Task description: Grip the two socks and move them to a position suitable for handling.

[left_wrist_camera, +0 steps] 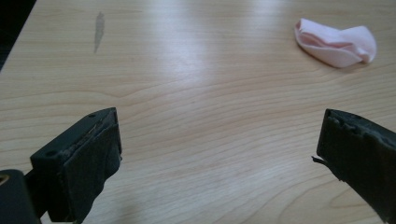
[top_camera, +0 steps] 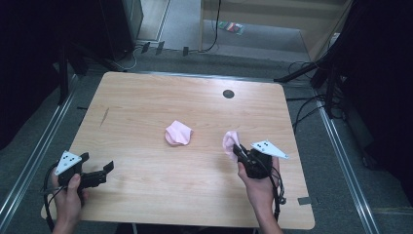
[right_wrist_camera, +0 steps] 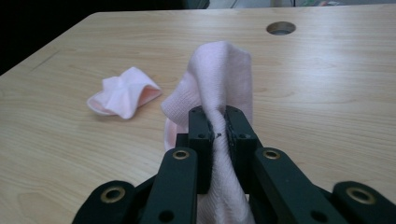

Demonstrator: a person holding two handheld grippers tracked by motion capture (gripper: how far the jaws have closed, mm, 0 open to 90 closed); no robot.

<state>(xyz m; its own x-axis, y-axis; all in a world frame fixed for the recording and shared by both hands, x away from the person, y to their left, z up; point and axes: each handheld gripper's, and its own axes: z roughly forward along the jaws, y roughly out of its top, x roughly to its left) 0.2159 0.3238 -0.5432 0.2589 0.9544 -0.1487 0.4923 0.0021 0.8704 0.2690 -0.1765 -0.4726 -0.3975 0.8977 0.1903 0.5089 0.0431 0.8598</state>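
Two pink socks are on the wooden table (top_camera: 146, 97). One crumpled pink sock (top_camera: 178, 133) (left_wrist_camera: 336, 43) (right_wrist_camera: 122, 97) lies near the table's middle. The other pink sock (top_camera: 230, 141) (right_wrist_camera: 219, 79) is pinched between the jaws of my right gripper (top_camera: 237, 150) (right_wrist_camera: 217, 127), which is shut on it at the right side of the table, the cloth bunching up above the jaws. My left gripper (top_camera: 106, 170) (left_wrist_camera: 215, 149) rests near the front left corner, open, with bare wood between its jaws and the crumpled sock far off to its right.
A round cable hole (top_camera: 228, 93) (right_wrist_camera: 280, 28) sits near the table's far edge. A dark scuff mark (top_camera: 104, 116) (left_wrist_camera: 98, 29) marks the left side of the wood. Grey floor, metal rails and cables surround the table.
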